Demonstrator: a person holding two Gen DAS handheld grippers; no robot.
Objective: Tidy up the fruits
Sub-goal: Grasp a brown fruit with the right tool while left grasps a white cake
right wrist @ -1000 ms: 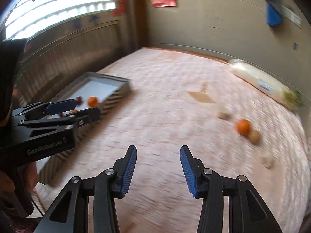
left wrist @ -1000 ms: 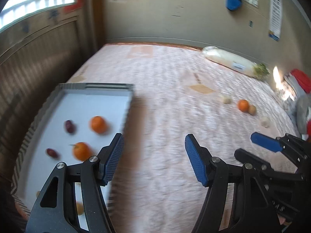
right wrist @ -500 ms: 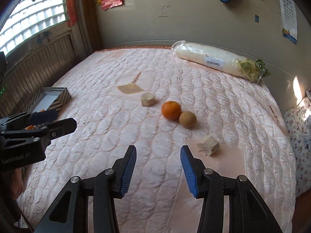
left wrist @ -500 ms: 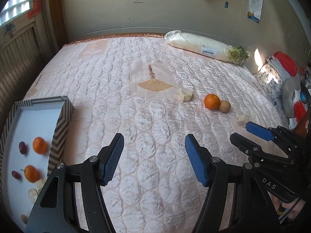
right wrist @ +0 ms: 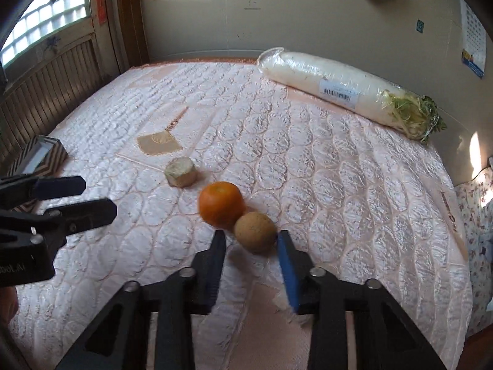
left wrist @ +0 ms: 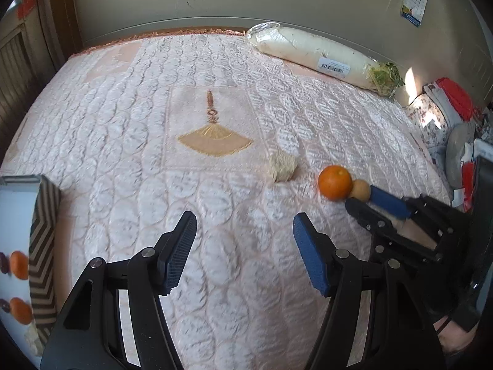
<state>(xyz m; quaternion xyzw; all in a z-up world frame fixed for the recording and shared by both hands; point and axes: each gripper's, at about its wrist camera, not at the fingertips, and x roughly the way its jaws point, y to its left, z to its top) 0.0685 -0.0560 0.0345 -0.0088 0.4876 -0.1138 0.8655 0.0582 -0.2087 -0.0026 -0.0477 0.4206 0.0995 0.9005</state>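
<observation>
On the quilted bed, our right claw was closing its jaws, the small brown fruit between their tips and touching the orange beside it. Our left claw hung partly open and empty over the quilt, well short of the fruit. The striped tray, at the bed's left edge, held more oranges.

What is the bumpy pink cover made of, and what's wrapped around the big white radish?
The bed cover looks like quilted fabric with a satiny finish: stitched oval puffs catch the light. The white radish seems wrapped in thin clear plastic film: it is glossy, wrinkled, and carries a barcode sticker.
</observation>
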